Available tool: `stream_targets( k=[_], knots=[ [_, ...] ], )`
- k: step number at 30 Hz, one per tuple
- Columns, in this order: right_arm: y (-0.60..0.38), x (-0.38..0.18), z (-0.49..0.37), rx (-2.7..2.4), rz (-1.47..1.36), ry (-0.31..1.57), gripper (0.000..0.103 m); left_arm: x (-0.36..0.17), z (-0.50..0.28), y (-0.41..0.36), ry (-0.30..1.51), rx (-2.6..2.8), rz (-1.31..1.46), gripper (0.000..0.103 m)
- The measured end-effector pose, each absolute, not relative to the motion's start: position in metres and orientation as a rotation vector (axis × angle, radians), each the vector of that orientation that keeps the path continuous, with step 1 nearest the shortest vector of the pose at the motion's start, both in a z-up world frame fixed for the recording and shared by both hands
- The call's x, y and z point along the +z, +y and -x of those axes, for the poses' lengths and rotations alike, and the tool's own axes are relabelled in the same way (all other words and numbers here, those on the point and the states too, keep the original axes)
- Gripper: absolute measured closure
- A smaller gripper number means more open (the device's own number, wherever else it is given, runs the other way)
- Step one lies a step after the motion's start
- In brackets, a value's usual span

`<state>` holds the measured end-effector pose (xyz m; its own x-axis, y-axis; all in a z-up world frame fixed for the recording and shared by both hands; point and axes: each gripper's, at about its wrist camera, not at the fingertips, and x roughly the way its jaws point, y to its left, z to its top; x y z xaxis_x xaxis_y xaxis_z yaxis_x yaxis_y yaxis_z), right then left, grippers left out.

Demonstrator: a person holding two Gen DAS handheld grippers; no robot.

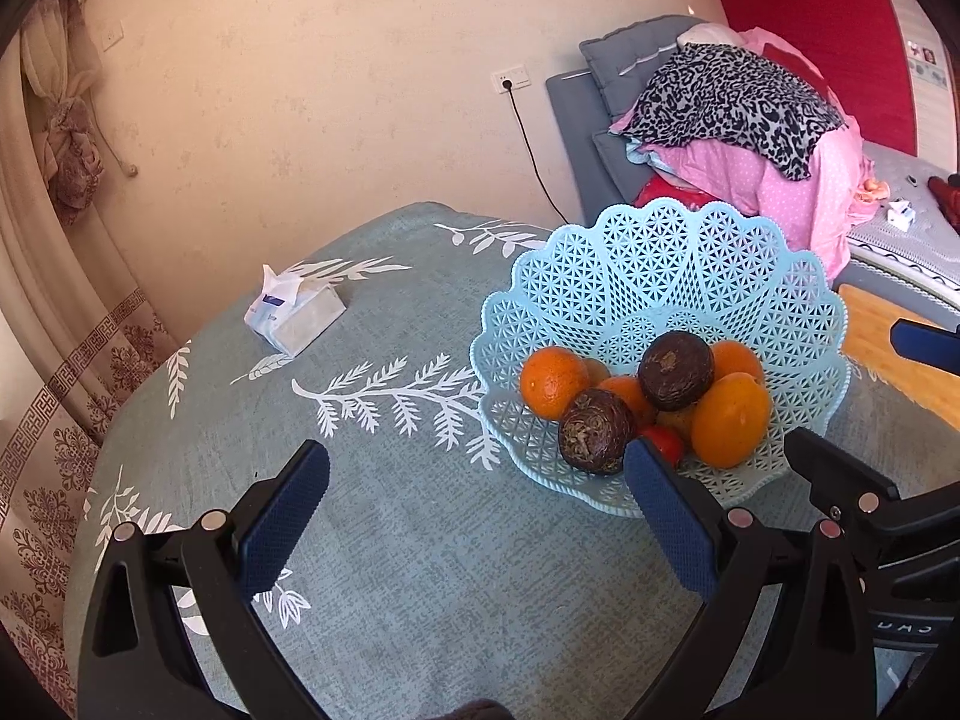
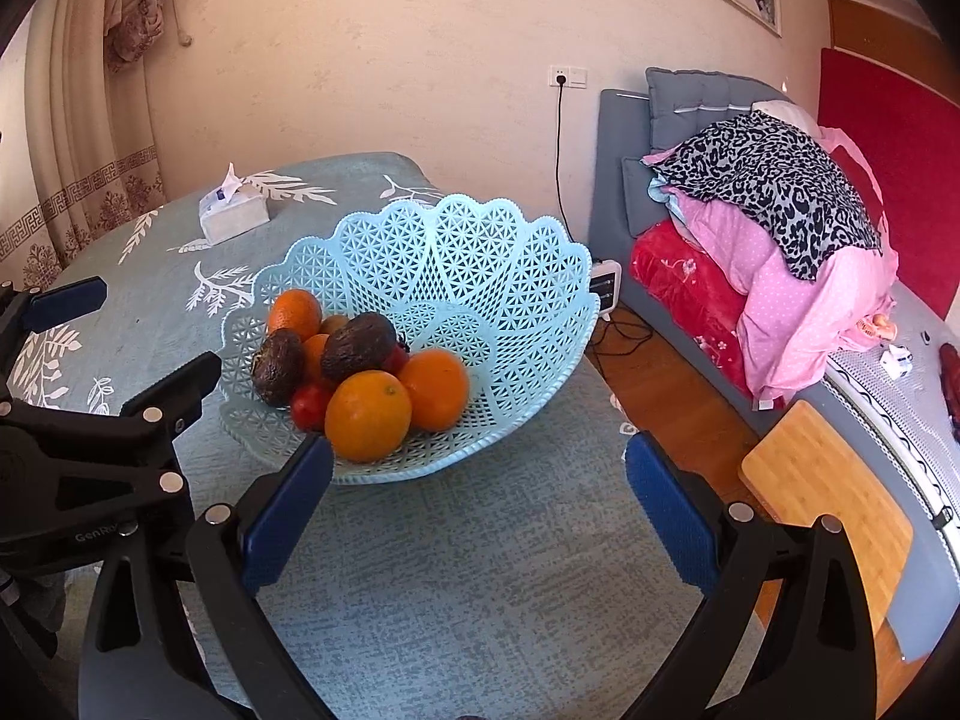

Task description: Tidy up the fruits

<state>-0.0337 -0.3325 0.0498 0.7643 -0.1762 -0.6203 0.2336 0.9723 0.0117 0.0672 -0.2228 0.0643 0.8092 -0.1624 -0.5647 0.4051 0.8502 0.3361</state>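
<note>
A pale blue lattice basket (image 1: pixel 672 276) (image 2: pixel 480 276) stands on the table and holds several oranges (image 1: pixel 553 382) (image 2: pixel 367 415), two dark avocados (image 1: pixel 675 369) (image 2: pixel 359 345) and a red tomato (image 1: pixel 665 443) (image 2: pixel 311 407). My left gripper (image 1: pixel 480 504) hangs open just left of and before the basket, nothing between its blue pads. My right gripper (image 2: pixel 480 489) is open too, in front of the basket's near rim, empty. Each gripper shows at the edge of the other's view.
A tissue box (image 1: pixel 295 319) (image 2: pixel 233 213) lies at the table's far left on the teal leaf-print cloth (image 1: pixel 420 570). A bed piled with bedding (image 2: pixel 780 252) stands to the right, a wooden board (image 2: pixel 828 504) beside the table, curtains (image 1: pixel 54 120) on the left.
</note>
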Motion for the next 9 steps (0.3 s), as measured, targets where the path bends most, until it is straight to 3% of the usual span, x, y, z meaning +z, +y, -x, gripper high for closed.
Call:
stream_targets(
  k=[9],
  knots=[
    [-0.3281,0.0505,0.0333,-0.208,-0.094,0.667,0.004,0.0636,-0.0696,-0.2145,0.599,-0.298,-0.436,0.005]
  ],
)
